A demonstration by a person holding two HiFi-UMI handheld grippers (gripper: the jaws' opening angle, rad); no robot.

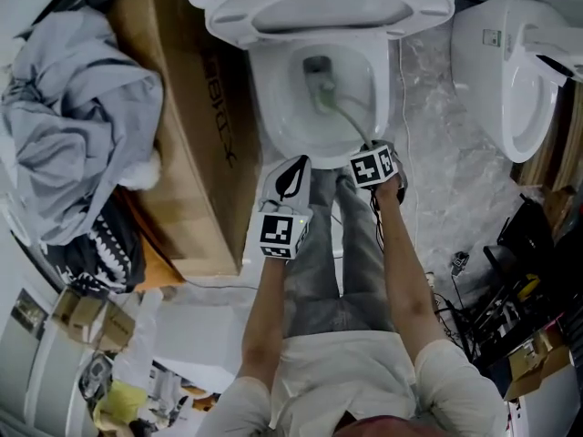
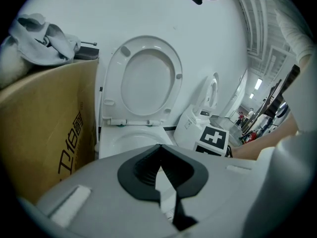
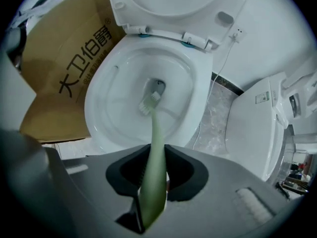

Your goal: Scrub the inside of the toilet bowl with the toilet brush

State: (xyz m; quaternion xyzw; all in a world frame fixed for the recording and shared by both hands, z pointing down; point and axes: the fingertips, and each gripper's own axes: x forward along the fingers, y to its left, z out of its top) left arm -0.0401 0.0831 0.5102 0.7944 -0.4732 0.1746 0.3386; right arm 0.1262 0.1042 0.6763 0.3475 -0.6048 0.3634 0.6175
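Note:
A white toilet (image 1: 273, 98) stands open, its seat and lid (image 1: 319, 3) raised. My right gripper (image 1: 375, 164) is shut on the pale green toilet brush (image 3: 152, 167). The brush's handle (image 1: 351, 116) reaches down into the bowl (image 3: 119, 98), and its white bristle head (image 3: 149, 102) sits near the drain hole. My left gripper (image 1: 290, 182) hangs at the bowl's front rim, jaws shut with nothing between them. In the left gripper view the raised seat (image 2: 146, 78) and bowl rim (image 2: 129, 135) lie ahead.
A large cardboard box (image 1: 196, 126) stands close on the toilet's left, with grey cloth (image 1: 77, 107) piled on it. A second white toilet (image 1: 510, 71) stands on the right, across a strip of marble floor (image 1: 437, 180). Cables and tools (image 1: 510, 317) clutter the lower right.

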